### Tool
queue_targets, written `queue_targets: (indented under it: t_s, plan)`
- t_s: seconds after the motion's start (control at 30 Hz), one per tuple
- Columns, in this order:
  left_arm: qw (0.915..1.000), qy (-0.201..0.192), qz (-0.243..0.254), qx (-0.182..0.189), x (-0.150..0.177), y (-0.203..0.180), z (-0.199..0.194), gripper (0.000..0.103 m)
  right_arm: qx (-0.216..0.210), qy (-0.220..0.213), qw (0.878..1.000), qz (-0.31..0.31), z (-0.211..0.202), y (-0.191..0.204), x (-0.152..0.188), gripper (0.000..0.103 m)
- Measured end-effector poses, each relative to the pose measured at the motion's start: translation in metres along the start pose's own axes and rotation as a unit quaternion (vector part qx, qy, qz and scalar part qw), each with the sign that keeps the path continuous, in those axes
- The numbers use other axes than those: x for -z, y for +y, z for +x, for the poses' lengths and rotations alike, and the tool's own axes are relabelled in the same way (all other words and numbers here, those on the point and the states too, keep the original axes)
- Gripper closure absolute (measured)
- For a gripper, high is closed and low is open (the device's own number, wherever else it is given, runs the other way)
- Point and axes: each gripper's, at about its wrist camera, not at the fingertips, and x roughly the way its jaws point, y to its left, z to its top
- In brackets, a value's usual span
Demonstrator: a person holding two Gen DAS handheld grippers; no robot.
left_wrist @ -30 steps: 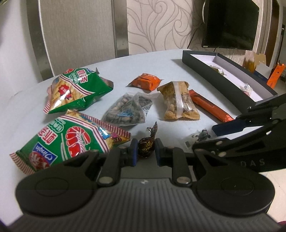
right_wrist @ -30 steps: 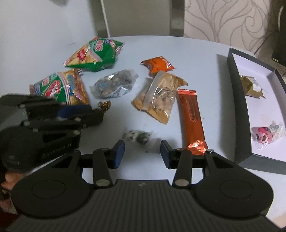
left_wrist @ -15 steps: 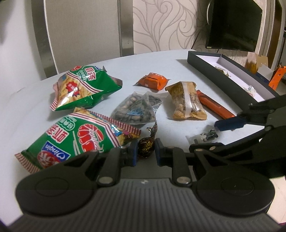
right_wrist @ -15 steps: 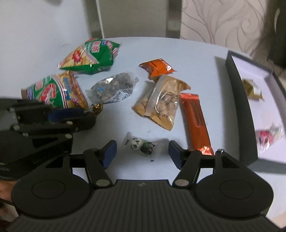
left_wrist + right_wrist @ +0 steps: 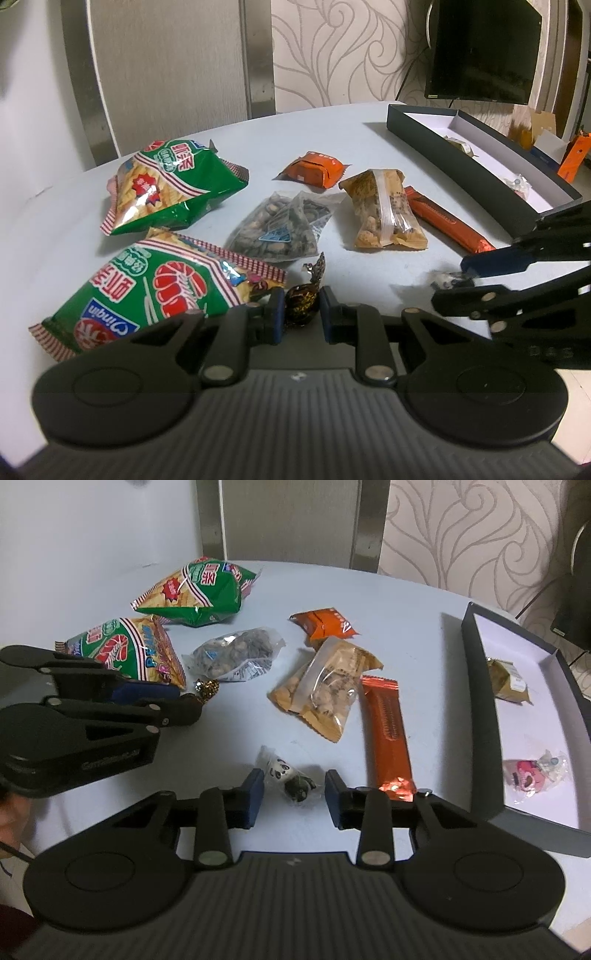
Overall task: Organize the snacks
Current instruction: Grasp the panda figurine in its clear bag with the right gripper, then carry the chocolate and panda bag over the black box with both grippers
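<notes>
Table (image 5: 424, 602) snacks, possibly panda candy (image 5: 290, 777)

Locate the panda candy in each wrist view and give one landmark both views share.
Left wrist view: the panda candy lies low on the right, at the tip of the right gripper.
Right wrist view: it lies at lower centre, between the closing jaws, on the table.
Shared landmark: the long orange bar, just beyond the candy towards the black box.

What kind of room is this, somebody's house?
Probably a home living or dining room: patterned wallpaper, a dark screen on the wall, and a round table strewn with snack packets beside an open box.
</notes>
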Motion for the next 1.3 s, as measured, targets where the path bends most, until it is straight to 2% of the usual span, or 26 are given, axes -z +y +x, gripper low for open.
queue_targets:
  t_s: [0.8,1.3]
  plan:
    - [1.0,0.004,-0.004,0.004,-0.012,-0.013,0.001,0.08,-0.026,-0.035,0.999,0.017,-0.064,-0.008,0.009,0.062]
    - [1.0,-0.008,0.0,-0.001,-0.024,-0.026,-0.007,0.08,-0.047,-0.048,0.998,0.021,-0.083,-0.016,0.012,0.062]
